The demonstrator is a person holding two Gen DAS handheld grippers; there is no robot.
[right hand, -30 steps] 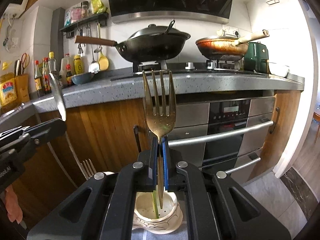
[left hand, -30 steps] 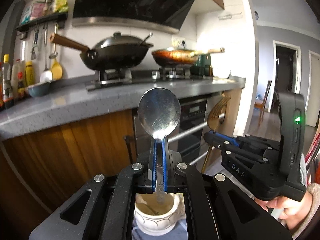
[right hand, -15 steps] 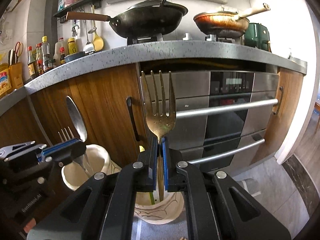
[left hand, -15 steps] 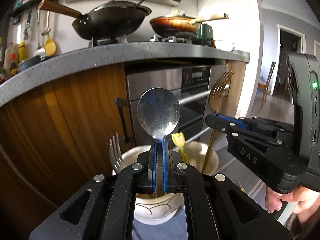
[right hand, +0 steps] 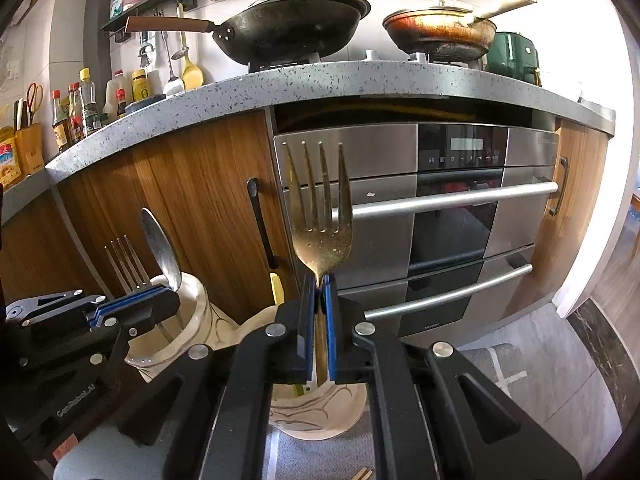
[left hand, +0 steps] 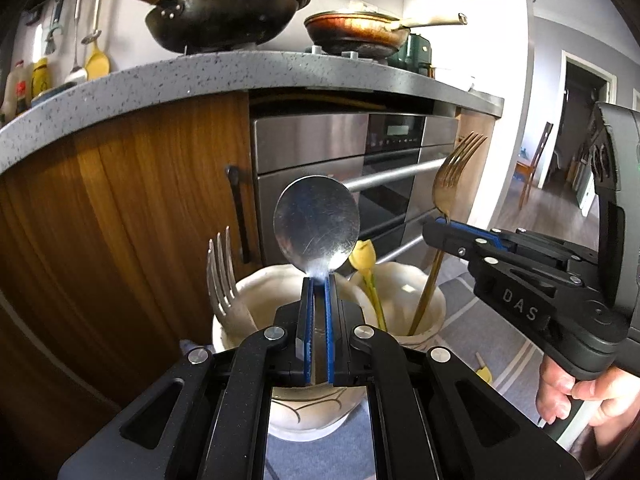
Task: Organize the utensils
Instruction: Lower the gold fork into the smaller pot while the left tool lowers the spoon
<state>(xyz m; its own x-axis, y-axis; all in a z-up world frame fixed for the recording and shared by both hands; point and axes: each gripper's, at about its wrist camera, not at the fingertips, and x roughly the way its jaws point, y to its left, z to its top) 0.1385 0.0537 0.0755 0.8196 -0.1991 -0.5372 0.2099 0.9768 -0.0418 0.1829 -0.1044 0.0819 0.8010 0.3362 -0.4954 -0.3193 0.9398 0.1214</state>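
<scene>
L gripper (left hand: 318, 280) clamped on spoon (left hand: 316, 226) neck, bowl up, handle down into left pot (left hand: 288, 412). R gripper (right hand: 319, 280) clamped on gold fork (right hand: 320, 216), tines up, handle in right pot (right hand: 316, 416). Silver fork (left hand: 222, 276) stands in left pot.

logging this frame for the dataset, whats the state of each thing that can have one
left gripper: shut on the silver spoon
silver spoon: upright, bowl up, handle down in the left holder
right gripper: shut on the gold fork
gold fork: upright, tines up, handle down in the right holder
left holder: standing, silver fork in it
right holder: standing, yellow utensil in it
oven door: closed
</scene>
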